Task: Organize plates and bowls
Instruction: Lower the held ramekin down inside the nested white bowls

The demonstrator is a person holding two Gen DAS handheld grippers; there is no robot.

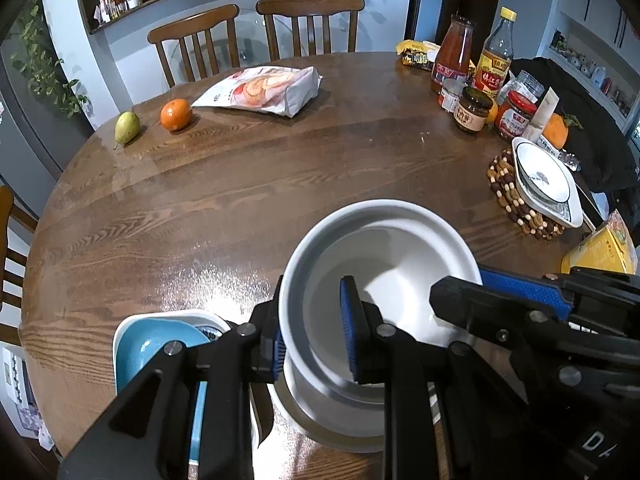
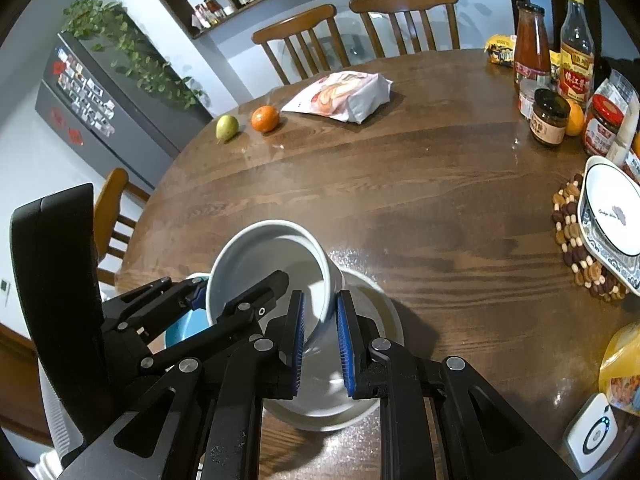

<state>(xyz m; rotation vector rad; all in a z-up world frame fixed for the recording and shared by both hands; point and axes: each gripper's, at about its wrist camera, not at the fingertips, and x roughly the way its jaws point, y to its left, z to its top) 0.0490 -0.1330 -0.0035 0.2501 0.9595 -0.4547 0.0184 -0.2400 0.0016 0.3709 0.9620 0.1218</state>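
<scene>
I have both grippers, left point(image 1: 316, 340) and right point(image 2: 322, 346), clamped on opposite rims of the white bowl point(image 1: 380, 264), tilted above a second bowl point(image 2: 360, 412) near me; uneven lowering could slip it

White bowl point(image 1: 380, 276): plain, unpatterned. Beside it, turquoise dish point(image 1: 160, 344) in a white one. Farther off, beaded trivet point(image 1: 516, 200): brown and cream. Gripper pads point(image 1: 352, 336): blue. Table point(image 1: 240, 200): brown woodgrain.
</scene>
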